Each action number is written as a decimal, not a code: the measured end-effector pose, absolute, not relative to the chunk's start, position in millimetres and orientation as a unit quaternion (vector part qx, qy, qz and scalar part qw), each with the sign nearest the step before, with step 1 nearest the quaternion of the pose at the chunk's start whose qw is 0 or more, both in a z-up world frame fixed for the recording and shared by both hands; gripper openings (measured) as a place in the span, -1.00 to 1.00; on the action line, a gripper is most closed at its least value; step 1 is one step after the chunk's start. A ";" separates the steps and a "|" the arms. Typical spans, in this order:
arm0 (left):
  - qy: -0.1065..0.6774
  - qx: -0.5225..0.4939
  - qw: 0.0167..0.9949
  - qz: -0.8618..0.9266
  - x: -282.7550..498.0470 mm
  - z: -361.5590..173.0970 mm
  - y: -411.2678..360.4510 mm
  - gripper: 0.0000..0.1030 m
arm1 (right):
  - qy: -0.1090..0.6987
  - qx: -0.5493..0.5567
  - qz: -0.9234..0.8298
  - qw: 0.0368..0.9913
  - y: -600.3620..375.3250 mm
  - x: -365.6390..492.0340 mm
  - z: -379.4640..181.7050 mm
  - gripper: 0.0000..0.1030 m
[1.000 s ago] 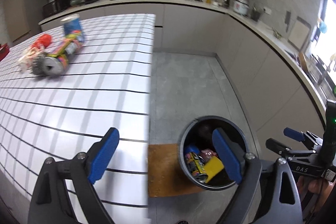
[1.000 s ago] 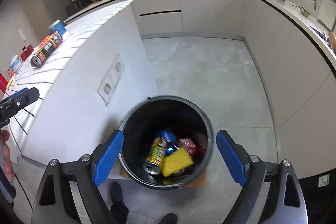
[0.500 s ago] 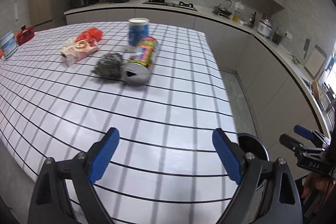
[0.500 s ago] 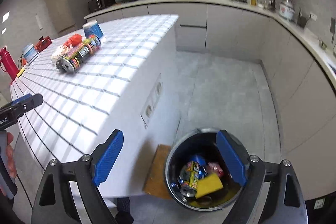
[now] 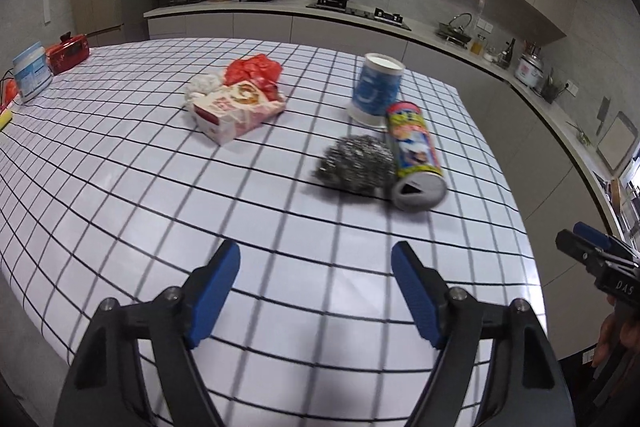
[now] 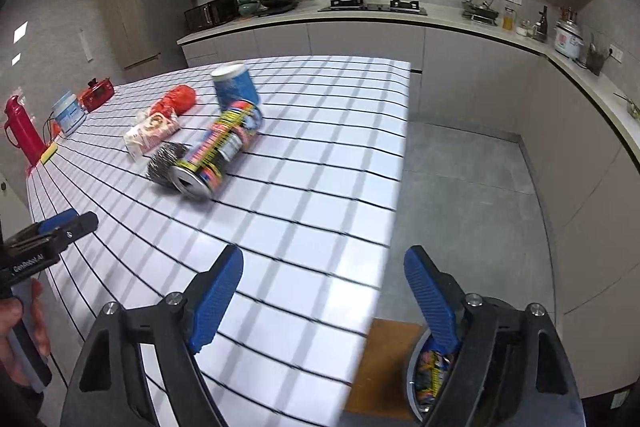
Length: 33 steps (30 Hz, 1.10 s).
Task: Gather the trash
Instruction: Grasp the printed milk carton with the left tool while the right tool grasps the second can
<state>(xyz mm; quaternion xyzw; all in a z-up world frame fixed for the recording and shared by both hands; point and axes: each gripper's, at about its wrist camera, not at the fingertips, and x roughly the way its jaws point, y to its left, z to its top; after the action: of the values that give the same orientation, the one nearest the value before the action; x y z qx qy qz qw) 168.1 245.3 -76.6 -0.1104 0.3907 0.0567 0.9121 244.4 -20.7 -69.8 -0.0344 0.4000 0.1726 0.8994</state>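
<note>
- Blue-padded, my left tongs (image 5: 316, 291) are spread wide and hold nothing, hovering over the near part of the counter (image 5: 120, 227) with its white, black-gridded cover.
- My right tongs (image 6: 324, 291) are spread wide and empty too, above the counter's corner, with one pad over the floor side.
- Below the right pad I see part of the trash bin (image 6: 420, 379) on the floor, with colourful waste inside, beside a brown mat (image 6: 384, 367).
- Ahead of the left tongs lies a steel scouring ball (image 5: 356, 163), touching a colourful can (image 5: 416, 159) on its side, open end toward me.
- Just behind the can a blue-and-white cup (image 5: 376, 91) stands upside down.
- Further left sit a red-and-white wrapper (image 5: 240, 109), a crumpled white wad (image 5: 202, 87) and a red plastic bag (image 5: 254, 71), bunched together.
- At the far left edge I make out a white tub (image 5: 31, 71) and a red appliance (image 5: 68, 53).
</note>
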 end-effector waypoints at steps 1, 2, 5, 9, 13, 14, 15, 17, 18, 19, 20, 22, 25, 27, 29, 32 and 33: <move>0.392 -0.111 0.912 0.055 172.7 -77.8 254.3 0.53 | 0.401 -0.033 0.174 0.899 -14.0 246.9 -69.7 0.57; 0.392 -0.112 0.911 0.053 176.8 -78.9 261.9 0.52 | 0.402 -0.032 0.175 0.898 -5.8 249.7 -69.7 0.55; 0.395 -0.112 0.910 0.047 186.0 -82.0 278.7 0.52 | 0.404 -0.027 0.173 0.898 17.8 259.1 -70.3 0.46; 0.401 -0.108 0.909 0.037 199.2 -87.9 297.2 0.52 | 0.407 -0.028 0.167 0.898 44.7 268.4 -69.5 0.41; 0.403 -0.103 0.909 0.033 217.0 -90.8 316.4 0.52 | 0.407 -0.018 0.165 0.898 64.2 279.0 -66.1 0.40; 0.403 -0.101 0.909 0.032 221.4 -91.0 320.5 0.52 | 0.407 -0.016 0.164 0.898 69.8 282.7 -65.0 0.40; 0.402 -0.096 0.910 0.031 228.5 -90.7 325.7 0.52 | 0.407 -0.015 0.163 0.899 74.5 285.5 -63.9 0.40; 0.402 -0.085 0.911 0.029 244.1 -89.5 335.9 0.52 | 0.406 -0.009 0.159 0.900 83.9 293.5 -62.5 0.40; 0.401 -0.083 0.912 0.028 249.4 -89.1 340.0 0.52 | 0.405 -0.007 0.155 0.901 88.4 297.2 -62.2 0.40; 0.401 -0.080 0.912 0.026 256.0 -89.2 343.8 0.52 | 0.405 -0.005 0.152 0.902 91.2 299.7 -62.3 0.40; 0.403 -0.078 0.912 0.025 263.3 -90.1 347.9 0.52 | 0.405 -0.002 0.149 0.902 94.6 303.3 -62.5 0.40; 0.405 -0.075 0.911 0.021 273.6 -92.6 352.9 0.52 | 0.407 0.002 0.144 0.902 99.8 309.5 -63.5 0.40; 0.414 -0.057 0.908 0.020 291.5 -100.8 357.5 0.52 | 0.411 0.005 0.140 0.901 108.9 319.6 -65.9 0.40; 0.420 -0.050 0.906 0.020 302.6 -106.7 359.7 0.52 | 0.414 0.005 0.137 0.900 114.7 326.3 -68.1 0.40; 0.434 -0.058 0.899 0.010 313.7 -113.4 361.3 0.52 | 0.418 0.003 0.134 0.898 120.9 333.8 -71.3 0.40; 0.432 -0.075 0.898 -0.031 304.9 -108.4 352.1 0.52 | 0.422 0.004 0.130 0.897 123.6 340.0 -75.0 0.40; 0.427 -0.072 0.901 -0.035 300.3 -104.8 348.1 0.52 | 0.422 0.005 0.128 0.897 124.1 342.0 -76.4 0.40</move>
<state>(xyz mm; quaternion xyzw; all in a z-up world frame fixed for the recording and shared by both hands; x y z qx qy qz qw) 300.3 348.1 -104.8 -0.0718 0.4272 -0.0352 0.9006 342.0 124.1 -76.4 0.0048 0.4224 0.1278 0.8973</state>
